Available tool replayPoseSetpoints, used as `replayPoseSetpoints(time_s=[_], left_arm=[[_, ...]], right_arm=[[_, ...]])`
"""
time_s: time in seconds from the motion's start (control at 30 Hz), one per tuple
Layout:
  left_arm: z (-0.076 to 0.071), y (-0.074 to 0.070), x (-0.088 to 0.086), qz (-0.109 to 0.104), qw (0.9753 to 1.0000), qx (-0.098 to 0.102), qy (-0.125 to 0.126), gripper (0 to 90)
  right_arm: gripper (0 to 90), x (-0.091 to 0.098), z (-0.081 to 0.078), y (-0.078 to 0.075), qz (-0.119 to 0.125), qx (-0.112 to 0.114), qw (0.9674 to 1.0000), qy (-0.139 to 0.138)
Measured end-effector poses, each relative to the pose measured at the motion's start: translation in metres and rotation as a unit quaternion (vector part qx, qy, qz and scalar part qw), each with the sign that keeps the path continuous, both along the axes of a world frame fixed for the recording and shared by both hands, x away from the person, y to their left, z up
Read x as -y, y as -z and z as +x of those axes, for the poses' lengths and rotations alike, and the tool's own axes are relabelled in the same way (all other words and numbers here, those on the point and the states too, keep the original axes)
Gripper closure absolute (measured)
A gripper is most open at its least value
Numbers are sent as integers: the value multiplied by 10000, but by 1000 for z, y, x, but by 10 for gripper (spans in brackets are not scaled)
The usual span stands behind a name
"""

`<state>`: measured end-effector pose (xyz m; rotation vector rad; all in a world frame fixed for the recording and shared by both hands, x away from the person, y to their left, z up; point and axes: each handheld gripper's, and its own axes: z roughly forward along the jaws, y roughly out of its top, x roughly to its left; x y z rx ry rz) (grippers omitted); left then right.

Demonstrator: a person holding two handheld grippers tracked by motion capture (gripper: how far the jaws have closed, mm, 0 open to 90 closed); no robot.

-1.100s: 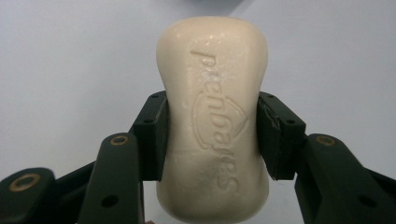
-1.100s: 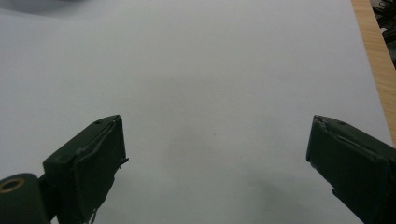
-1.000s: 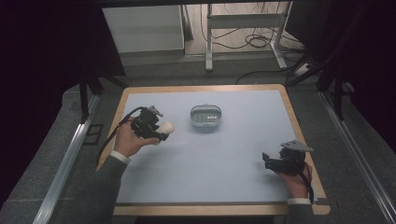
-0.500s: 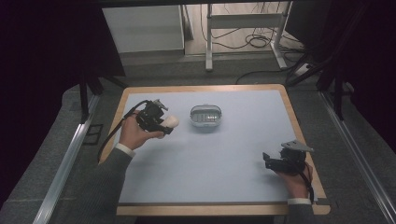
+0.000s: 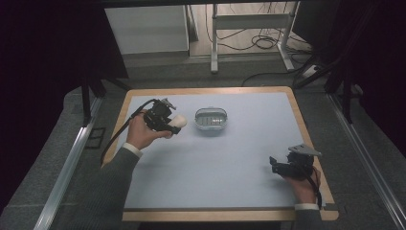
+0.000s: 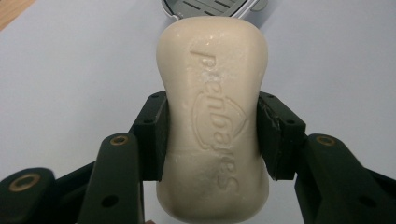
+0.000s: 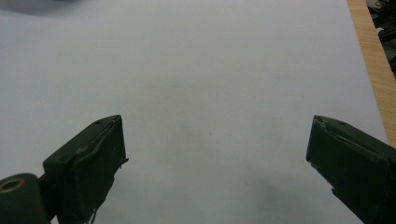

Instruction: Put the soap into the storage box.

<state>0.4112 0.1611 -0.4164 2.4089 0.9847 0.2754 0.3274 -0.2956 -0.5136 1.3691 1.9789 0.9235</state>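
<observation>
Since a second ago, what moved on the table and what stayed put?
The left gripper, shut on the bar of soap, has travelled forward and to the right across the table, closer to the soap dish, with the arm stretching out further. The soap dish has not moved, and the right gripper stays open near the table's right edge.

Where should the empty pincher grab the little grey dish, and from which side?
Probably by its rim. The grey soap dish is a low oval tray sitting flat, open side up, so a jaw can slip inside and one outside its wall. The open right gripper would best come from above on the near long side; the left gripper, holding the soap bar, crowds the other end.
</observation>
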Motion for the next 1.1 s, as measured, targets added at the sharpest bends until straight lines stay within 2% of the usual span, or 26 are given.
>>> replayPoseSetpoints(time_s=[0.07,0.2,0.4,0.53,0.67,0.97,1.1], left_arm=[[2,-1,0,-61,10000,3,-72,498],[5,-3,0,-121,9999,-10,-62,498],[10,-8,6,-49,10000,43,-49,497],[16,-11,11,-125,9999,38,29,497],[22,-13,17,-1,10000,68,52,497],[33,-12,22,-89,9999,-37,46,498],[39,-13,27,59,10000,28,58,497]], right_arm=[[43,0,0,0,-6,-4,10000,-11],[42,-1,1,1,-25,-14,10000,-9],[43,-1,1,1,-22,-7,10000,-8],[43,0,0,1,-11,-1,10000,14],[42,0,0,0,-8,16,10000,33],[42,1,1,1,-5,7,10000,38],[42,1,0,1,-18,4,10000,23]])
